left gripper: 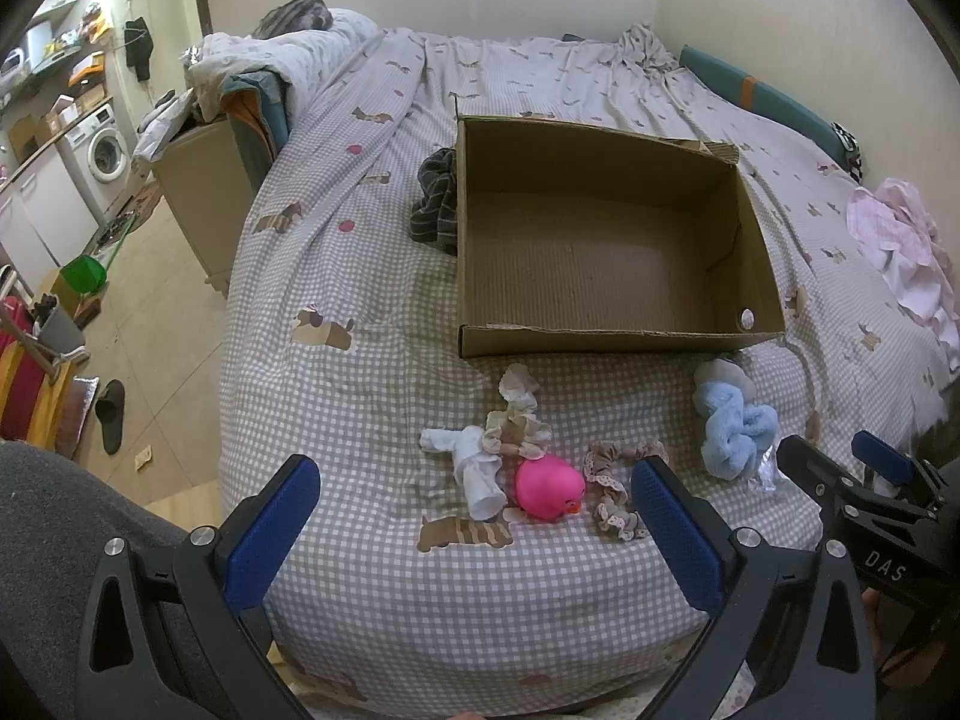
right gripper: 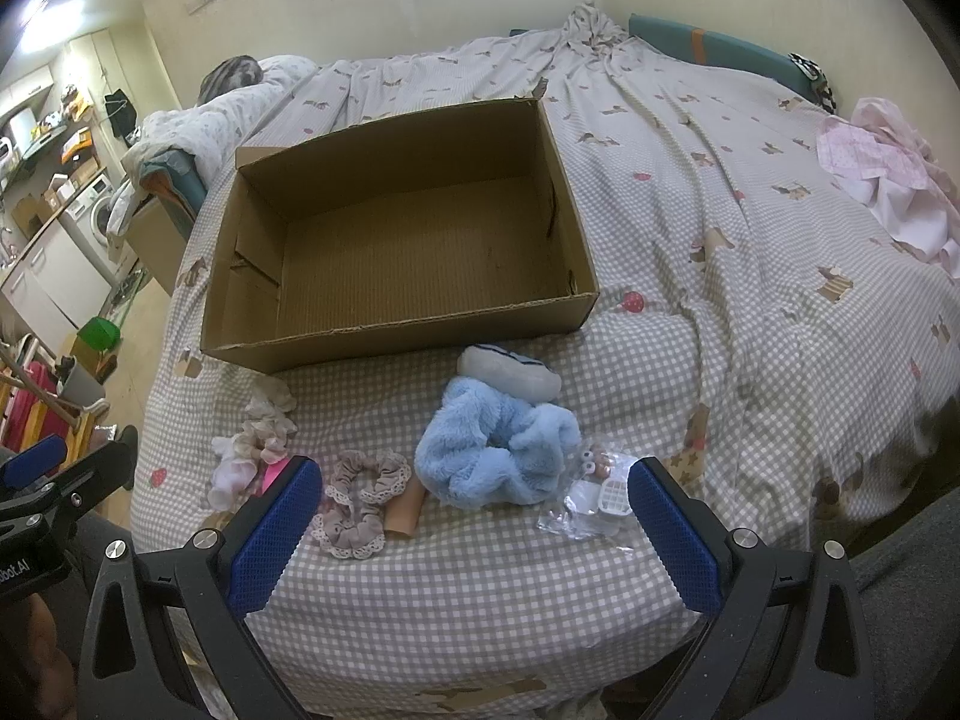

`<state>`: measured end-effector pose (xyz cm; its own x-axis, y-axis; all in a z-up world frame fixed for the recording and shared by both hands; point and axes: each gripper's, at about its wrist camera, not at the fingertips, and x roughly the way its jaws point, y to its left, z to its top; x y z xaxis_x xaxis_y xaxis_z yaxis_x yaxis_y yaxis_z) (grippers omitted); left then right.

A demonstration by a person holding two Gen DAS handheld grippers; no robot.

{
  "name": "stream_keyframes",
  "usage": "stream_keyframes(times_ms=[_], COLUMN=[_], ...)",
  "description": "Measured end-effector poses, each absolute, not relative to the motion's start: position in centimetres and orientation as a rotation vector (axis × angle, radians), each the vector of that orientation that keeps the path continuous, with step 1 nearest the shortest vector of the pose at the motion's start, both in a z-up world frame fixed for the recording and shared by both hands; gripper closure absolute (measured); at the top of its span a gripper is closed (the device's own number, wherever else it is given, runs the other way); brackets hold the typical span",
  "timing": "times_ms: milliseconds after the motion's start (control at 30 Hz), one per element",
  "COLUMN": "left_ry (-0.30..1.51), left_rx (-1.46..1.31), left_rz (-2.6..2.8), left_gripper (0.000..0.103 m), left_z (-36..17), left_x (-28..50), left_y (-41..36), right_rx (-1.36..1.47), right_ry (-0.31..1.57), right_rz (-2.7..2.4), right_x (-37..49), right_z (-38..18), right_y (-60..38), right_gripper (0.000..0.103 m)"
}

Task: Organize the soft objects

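The left gripper (left gripper: 474,540), jaws spread, holds nothing; the white sock (left gripper: 477,468) and pink duck (left gripper: 549,487) lie just ahead between its fingers. The right gripper (right gripper: 468,534), equally spread, faces the blue fluffy scrunchie (right gripper: 492,450), making it the nearer one. Beyond them, the cardboard box (right gripper: 240,300) sits empty.

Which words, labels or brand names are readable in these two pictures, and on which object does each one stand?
"DAS": white letters on the black body of the right gripper, seen in the left wrist view.
"bot.AI": white letters on the black body of the left gripper, cut off by the picture's edge, seen in the right wrist view.
The cardboard box shows no readable print.
Boxes on the distant shelves: too small to read.
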<state>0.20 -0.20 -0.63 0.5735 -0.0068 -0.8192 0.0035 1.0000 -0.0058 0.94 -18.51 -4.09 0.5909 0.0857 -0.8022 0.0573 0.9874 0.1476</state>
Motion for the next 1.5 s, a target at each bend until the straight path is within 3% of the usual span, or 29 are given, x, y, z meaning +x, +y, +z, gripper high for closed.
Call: stream_keyframes(times_ms=[1000, 1500], left_ry=[0.975, 1.082], left_rx=[0.0, -0.01], left_rz=[-0.017, -0.036], left_gripper=[0.0, 0.0], left_z=[-0.5, 0.0], left_x=[0.6, 5.8], left_y=[-0.1, 0.0], right_rx=[0.166, 0.338], right_ry=[0.952, 1.04], right_rz=[0.017, 0.015], right_x=[1.1, 3.8], right_z=[-3.9, -2.6], right_y=[-18.4, -22.0], right_gripper=[0.0, 0.0])
